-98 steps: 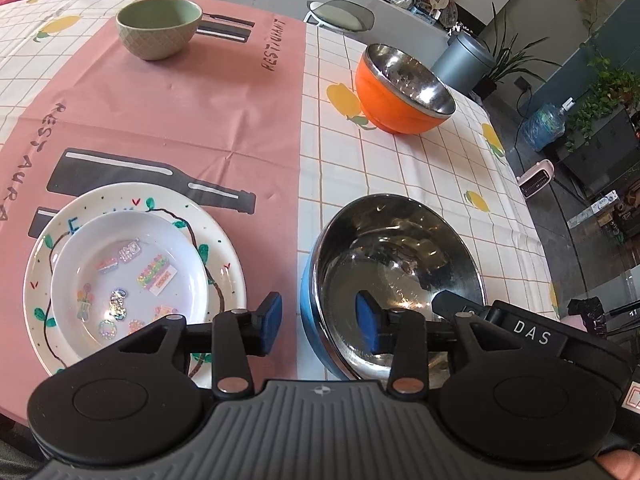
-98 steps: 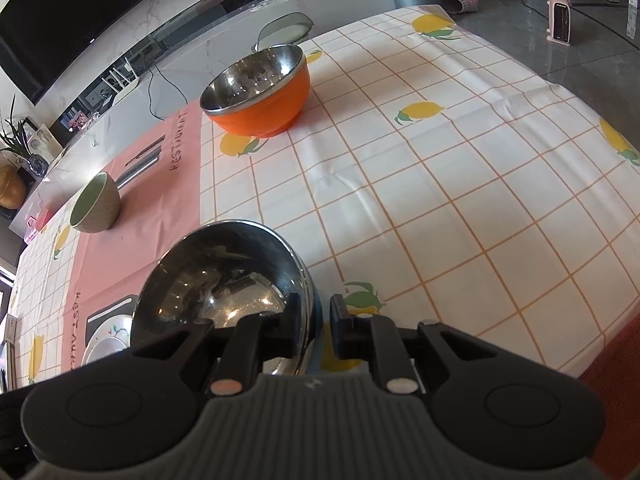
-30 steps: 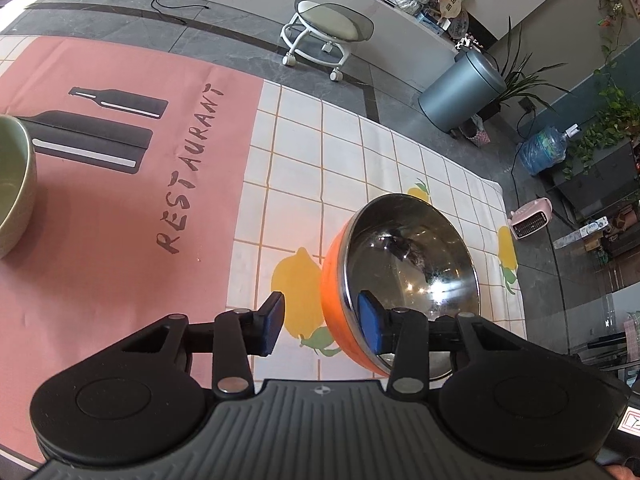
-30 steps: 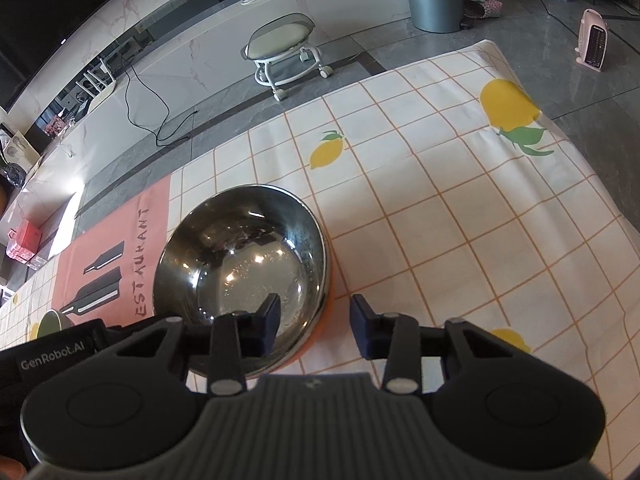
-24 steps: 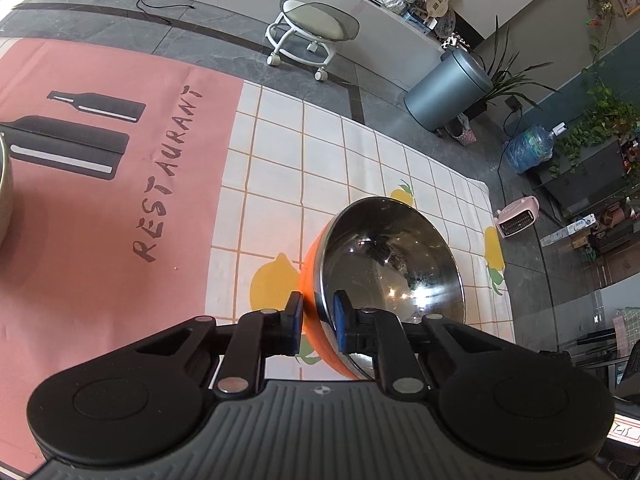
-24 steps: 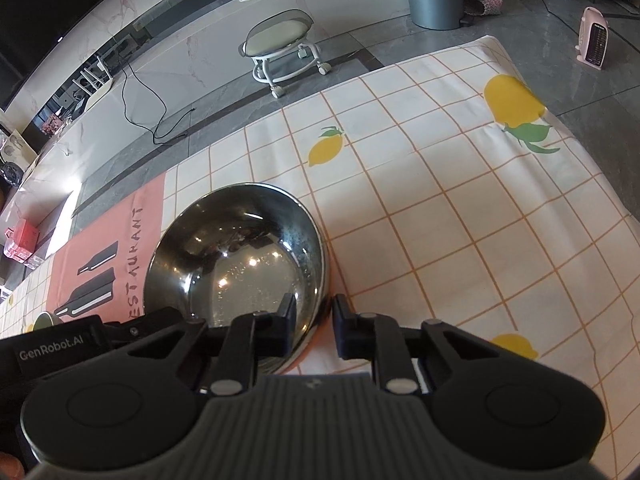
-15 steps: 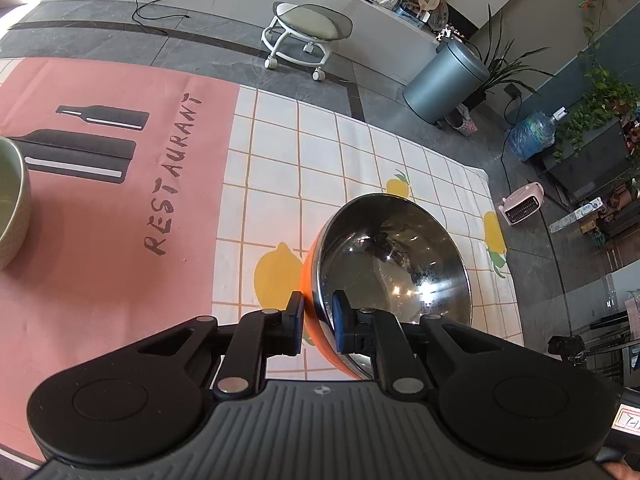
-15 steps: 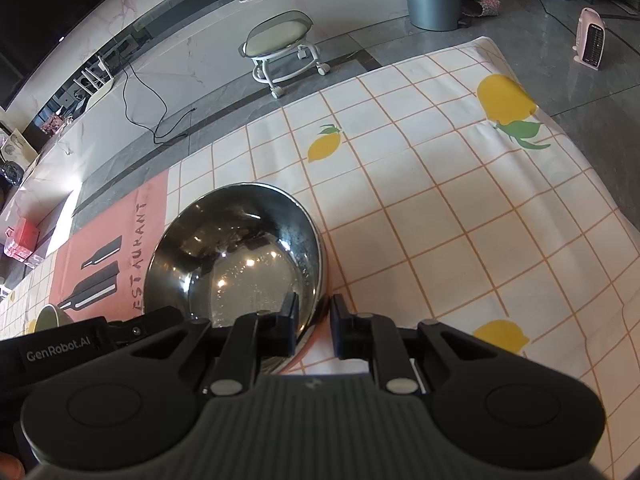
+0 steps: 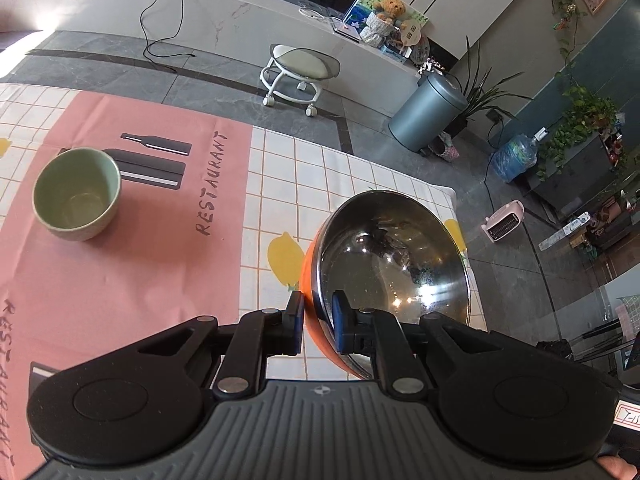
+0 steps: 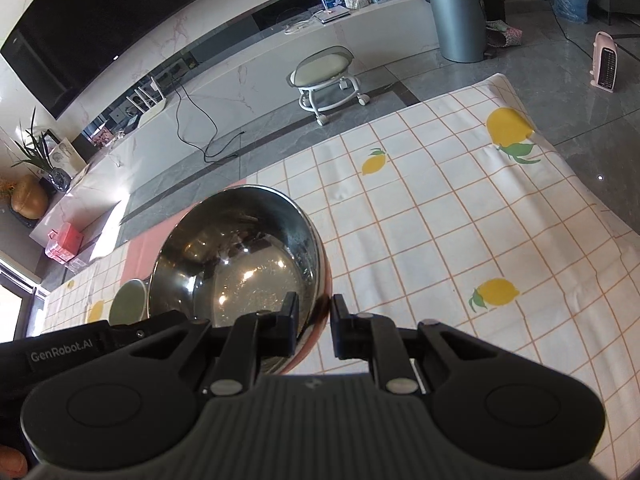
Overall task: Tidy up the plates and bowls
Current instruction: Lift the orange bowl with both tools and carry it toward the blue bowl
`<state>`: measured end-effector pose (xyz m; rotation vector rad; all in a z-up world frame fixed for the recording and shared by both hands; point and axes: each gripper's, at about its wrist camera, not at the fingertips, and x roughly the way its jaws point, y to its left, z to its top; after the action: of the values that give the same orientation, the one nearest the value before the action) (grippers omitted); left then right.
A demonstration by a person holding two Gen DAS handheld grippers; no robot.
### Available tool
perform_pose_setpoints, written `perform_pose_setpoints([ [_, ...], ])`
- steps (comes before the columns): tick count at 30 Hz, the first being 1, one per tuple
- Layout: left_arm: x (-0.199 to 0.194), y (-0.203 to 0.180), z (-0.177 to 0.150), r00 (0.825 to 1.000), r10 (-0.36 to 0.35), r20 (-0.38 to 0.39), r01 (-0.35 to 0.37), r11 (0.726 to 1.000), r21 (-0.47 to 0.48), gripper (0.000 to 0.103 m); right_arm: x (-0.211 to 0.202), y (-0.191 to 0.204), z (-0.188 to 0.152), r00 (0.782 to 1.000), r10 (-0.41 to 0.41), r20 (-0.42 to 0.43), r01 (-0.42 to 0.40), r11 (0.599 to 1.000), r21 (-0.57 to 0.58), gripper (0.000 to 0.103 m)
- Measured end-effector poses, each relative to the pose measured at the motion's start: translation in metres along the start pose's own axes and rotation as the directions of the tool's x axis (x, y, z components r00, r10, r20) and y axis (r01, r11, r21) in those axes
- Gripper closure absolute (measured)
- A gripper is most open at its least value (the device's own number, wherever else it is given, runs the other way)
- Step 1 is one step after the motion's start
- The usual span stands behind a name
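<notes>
Left gripper (image 9: 318, 318) and right gripper (image 10: 314, 326) each clamp opposite rims of the orange steel-lined bowl (image 9: 392, 264), held clear above the tablecloth (image 10: 460, 240). A green bowl (image 9: 76, 194) stands well left of the left gripper.

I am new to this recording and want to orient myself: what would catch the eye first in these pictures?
The orange bowl with its shiny steel inside fills the middle of both views, its rim pinched on opposite sides by the left gripper and the right gripper. To its left, a green bowl stands alone on the pink part of the tablecloth.
</notes>
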<state>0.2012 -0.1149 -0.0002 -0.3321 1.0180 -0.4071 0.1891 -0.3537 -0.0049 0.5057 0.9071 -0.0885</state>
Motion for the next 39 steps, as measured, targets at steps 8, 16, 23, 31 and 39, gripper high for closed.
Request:
perform_pose_setpoints([
  [8,-0.040,0.008,-0.040,1.000,-0.006,0.020,0.006,1.000,-0.010,0.087,-0.050,0.008,-0.049,0.998,0.038,0.042,-0.038,0.999,-0.001,0.088],
  [16,-0.060,0.013,-0.075,1.000,-0.009,0.025,0.010,1.000,-0.009,0.087,-0.074,0.002,-0.098,0.999,0.046,0.028,-0.046,0.999,0.012,0.089],
  [23,-0.054,0.023,-0.101,0.999,-0.027,-0.023,0.025,0.999,-0.044,0.087,-0.086,-0.006,-0.125,1.000,0.013,0.025,-0.013,1.000,0.009,0.089],
  [31,-0.044,0.035,-0.116,0.997,-0.024,-0.067,0.019,0.997,-0.079,0.087,-0.081,-0.012,-0.140,1.000,-0.012,-0.002,0.012,1.000,0.002,0.089],
  [39,-0.032,0.038,-0.126,0.995,-0.009,-0.099,0.000,0.997,-0.083,0.087,-0.070,-0.018,-0.145,0.999,-0.027,-0.029,0.027,1.000,-0.002,0.089],
])
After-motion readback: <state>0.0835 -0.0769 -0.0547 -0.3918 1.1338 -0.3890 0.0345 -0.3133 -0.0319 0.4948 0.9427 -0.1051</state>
